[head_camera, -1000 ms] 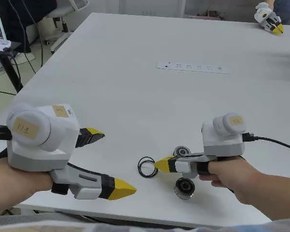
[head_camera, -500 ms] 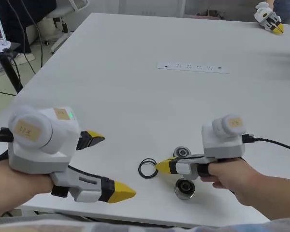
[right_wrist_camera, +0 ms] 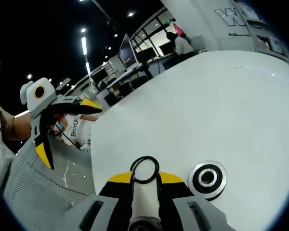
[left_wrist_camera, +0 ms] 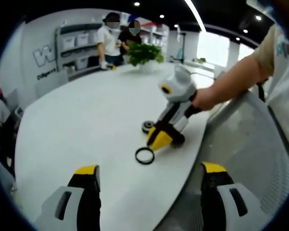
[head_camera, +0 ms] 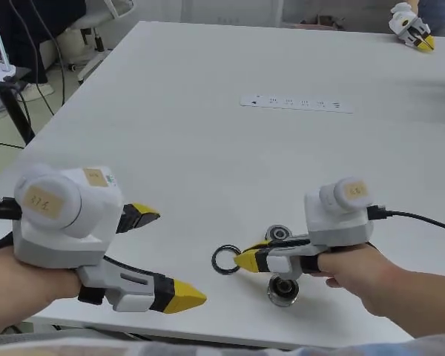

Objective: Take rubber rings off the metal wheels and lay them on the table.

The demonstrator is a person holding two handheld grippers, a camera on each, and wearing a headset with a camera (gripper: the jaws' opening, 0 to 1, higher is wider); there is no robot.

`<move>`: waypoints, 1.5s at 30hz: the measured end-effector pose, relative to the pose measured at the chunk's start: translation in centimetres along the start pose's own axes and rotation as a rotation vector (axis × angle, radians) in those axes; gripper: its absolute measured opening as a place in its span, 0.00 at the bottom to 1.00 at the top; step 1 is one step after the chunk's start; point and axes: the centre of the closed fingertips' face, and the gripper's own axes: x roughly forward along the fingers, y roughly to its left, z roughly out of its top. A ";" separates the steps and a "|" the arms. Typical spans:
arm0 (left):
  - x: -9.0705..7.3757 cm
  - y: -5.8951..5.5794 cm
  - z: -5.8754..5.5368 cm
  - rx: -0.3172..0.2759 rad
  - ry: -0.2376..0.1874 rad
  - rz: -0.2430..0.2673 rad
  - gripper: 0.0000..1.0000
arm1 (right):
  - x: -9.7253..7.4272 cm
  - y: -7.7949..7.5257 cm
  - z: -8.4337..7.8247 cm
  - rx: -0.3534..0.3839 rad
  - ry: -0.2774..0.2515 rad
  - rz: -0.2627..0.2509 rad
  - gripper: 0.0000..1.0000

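Note:
Black rubber rings [head_camera: 224,260] lie flat on the white table [head_camera: 208,133], stacked so closely that they look like one ring [left_wrist_camera: 145,156] [right_wrist_camera: 144,169]. My right gripper [head_camera: 242,259] is shut, and its yellow tips touch the rings' right edge. One metal wheel [head_camera: 279,233] sits just behind that gripper. A second wheel [head_camera: 283,290] [right_wrist_camera: 208,178] sits in front of it, near the table's edge. My left gripper [head_camera: 163,256] hovers wide open to the left of the rings with nothing between its jaws. It also appears in the right gripper view [right_wrist_camera: 70,132].
A white power strip [head_camera: 297,104] lies across the middle of the table. Another gripper [head_camera: 409,26] rests at the far right corner. The table's near edge runs just under both hands. People stand by a plant [left_wrist_camera: 143,53] at the far end.
My right gripper has slid a little left, up to the rings. The two overlapping rings now read as a single stacked ring. The left gripper has barely moved.

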 end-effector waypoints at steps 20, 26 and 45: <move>0.1 0.3 0.3 -0.005 0.008 -0.007 0.86 | -1.5 0.0 2.0 -0.031 -0.056 -0.008 0.26; 0.4 0.6 0.8 0.003 0.007 -0.008 0.86 | -2.5 -0.4 3.1 -0.026 -0.102 -0.022 0.28; 1.7 2.0 2.8 0.025 0.006 -0.013 0.84 | -6.0 -2.5 4.3 -0.024 -0.176 -0.091 0.28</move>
